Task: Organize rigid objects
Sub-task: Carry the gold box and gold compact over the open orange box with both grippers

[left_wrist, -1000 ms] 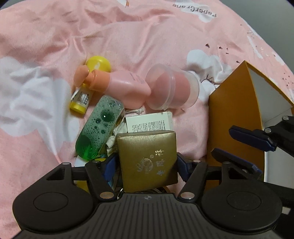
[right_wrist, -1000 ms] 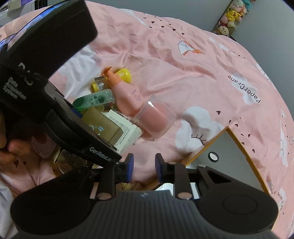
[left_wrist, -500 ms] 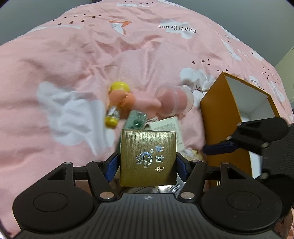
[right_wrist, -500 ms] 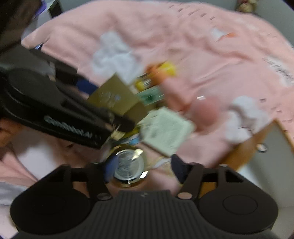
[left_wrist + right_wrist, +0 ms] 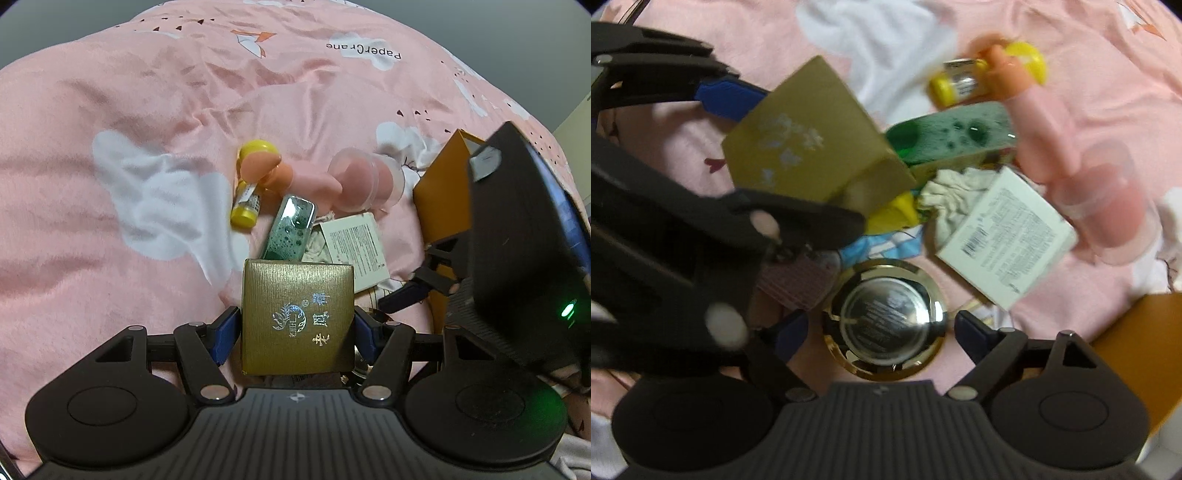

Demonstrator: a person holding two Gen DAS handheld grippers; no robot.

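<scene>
A soft pink fleece bedspread (image 5: 110, 110), creased and rumpled, fills nearly the whole left wrist view and carries white cloud shapes, small dark specks, an orange-and-white folded paper crane print at 12 o'clock, and the upside-down words "PaperCrane" at 1 o'clock. Beyond its upper edge runs a plain grey wall (image 5: 480, 29). At 3 o'clock a pale cream surface (image 5: 576, 118) shows. The light is dim and even.

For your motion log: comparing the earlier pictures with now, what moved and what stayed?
The left gripper lifted the gold box off the pile. The right gripper opened and dropped to straddle the round gold tin. Bottles and the orange box stayed put.
</scene>
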